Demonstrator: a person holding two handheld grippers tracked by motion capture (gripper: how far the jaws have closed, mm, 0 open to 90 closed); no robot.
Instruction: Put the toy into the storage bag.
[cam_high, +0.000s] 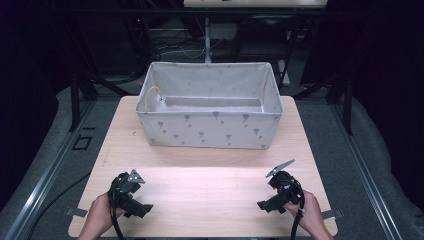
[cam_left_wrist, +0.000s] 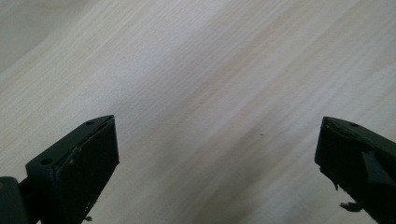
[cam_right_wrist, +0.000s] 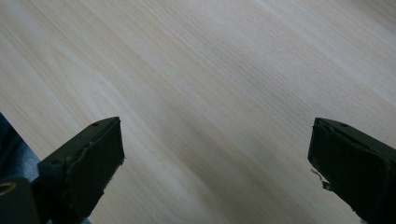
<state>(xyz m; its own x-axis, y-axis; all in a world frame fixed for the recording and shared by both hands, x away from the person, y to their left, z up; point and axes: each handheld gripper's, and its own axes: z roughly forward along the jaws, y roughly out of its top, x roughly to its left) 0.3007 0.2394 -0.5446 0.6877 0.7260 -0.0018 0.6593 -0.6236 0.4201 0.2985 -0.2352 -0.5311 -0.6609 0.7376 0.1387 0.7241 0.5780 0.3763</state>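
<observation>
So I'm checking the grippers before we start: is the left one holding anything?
No: in the left gripper view the left gripper has its jaws spread wide, with bare wooden table between them.

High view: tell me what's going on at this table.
A person holds a gripper in each hand over the near edge of a wooden table. The left gripper and the right gripper both have their jaws open with nothing between them, and both point inward over bare wood. A grey fabric bin stands at the far side, untouched; a thin yellow cord shows on its inner left wall.
</observation>
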